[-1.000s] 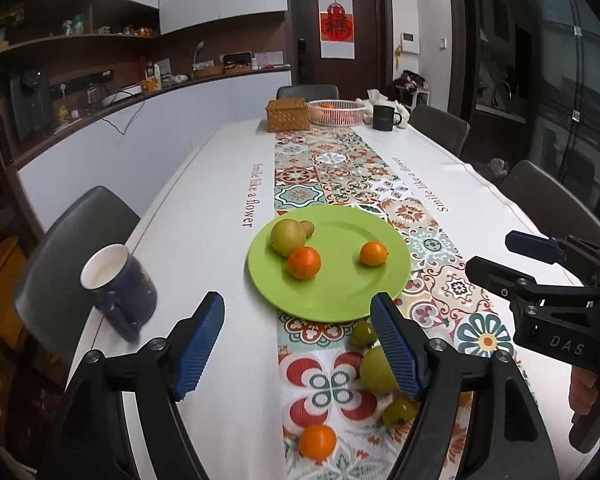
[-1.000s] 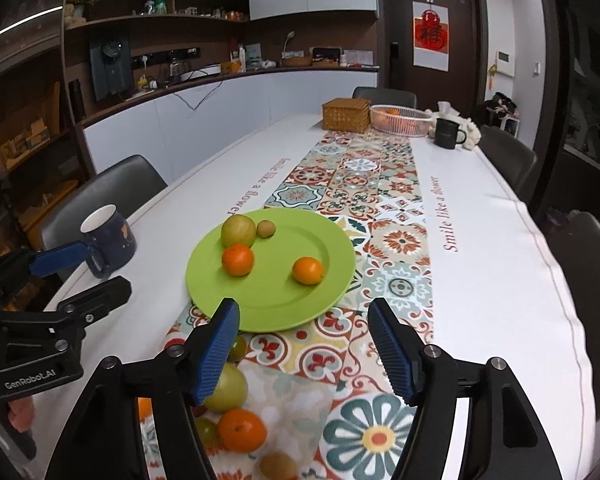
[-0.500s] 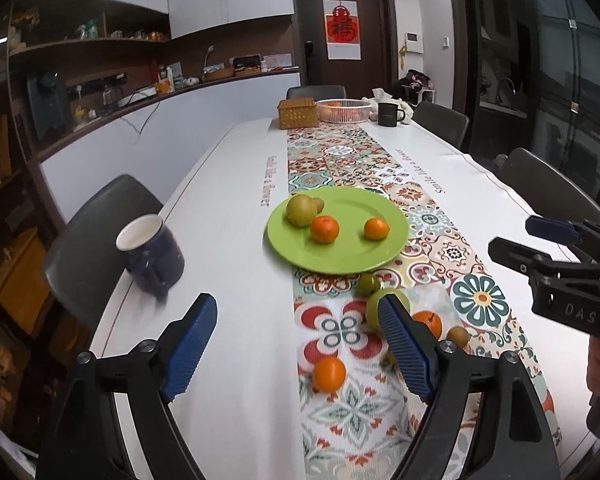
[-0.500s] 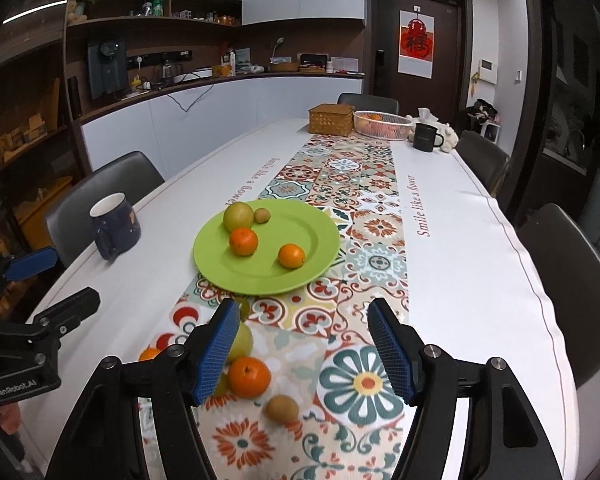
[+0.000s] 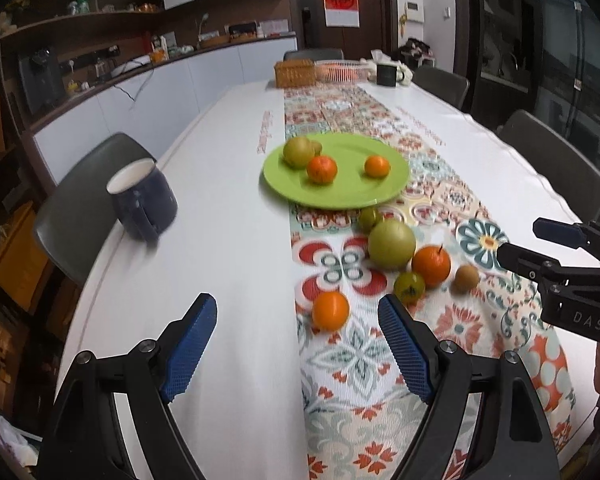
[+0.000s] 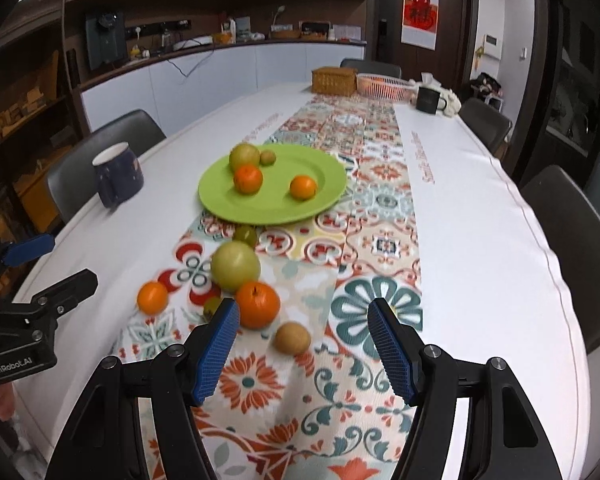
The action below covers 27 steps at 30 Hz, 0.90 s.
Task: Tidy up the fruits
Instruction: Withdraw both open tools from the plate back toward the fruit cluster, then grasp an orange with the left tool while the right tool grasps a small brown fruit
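We hold left gripper and right gripper fingers wide apart, empty; only the right view shows the brown fruit between its fingers, at 12 o'clock.

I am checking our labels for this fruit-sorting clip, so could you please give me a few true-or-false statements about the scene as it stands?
1. The green plate holds four fruits. True.
2. The left gripper is shut on an orange. False: it is open and holds nothing.
3. The blue mug stands on the patterned runner. False: it stands on the white cloth beside the runner.
4. Six fruits lie on the runner off the plate. True.
5. The right gripper is open. True.
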{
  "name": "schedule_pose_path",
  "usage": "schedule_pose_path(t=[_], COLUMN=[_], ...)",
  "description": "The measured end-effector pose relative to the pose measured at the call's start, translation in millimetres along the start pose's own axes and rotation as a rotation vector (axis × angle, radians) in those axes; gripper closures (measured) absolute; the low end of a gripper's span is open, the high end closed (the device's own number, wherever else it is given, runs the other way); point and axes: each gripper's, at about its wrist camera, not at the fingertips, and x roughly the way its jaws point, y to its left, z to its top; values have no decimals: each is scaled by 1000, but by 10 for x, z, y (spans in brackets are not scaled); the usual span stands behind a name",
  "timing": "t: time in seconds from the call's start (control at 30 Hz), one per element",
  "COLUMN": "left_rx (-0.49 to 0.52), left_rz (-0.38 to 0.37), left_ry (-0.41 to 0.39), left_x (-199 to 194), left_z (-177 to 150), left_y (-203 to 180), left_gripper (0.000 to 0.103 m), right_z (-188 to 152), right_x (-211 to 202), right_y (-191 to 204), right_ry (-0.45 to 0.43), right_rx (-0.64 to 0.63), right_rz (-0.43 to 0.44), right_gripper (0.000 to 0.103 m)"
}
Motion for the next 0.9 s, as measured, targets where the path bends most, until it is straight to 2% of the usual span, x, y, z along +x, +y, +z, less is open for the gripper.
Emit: schedule_pose_path(t=[0.33,0.47,0.6,0.9], left_rx=[27,42,61,14], left_rz=[-18,-29,-45,-89], left_ry=[88,101,97,134], left_x=[317,422,497,710], left_z=[-167,-154,-115,-22], left_y=[-31,-39,-55,-21], left_gripper=[20,20,21,39], right_z=[-204,-212,-206,-146], right_x=[288,367,439,605], right_y=[-13,-3,-6,-7], right_ry=[105,120,137,162], right_rx=[3,-7,-3,12], right_rz=[-3,-2,8,28], right_gripper=[36,37,42,55])
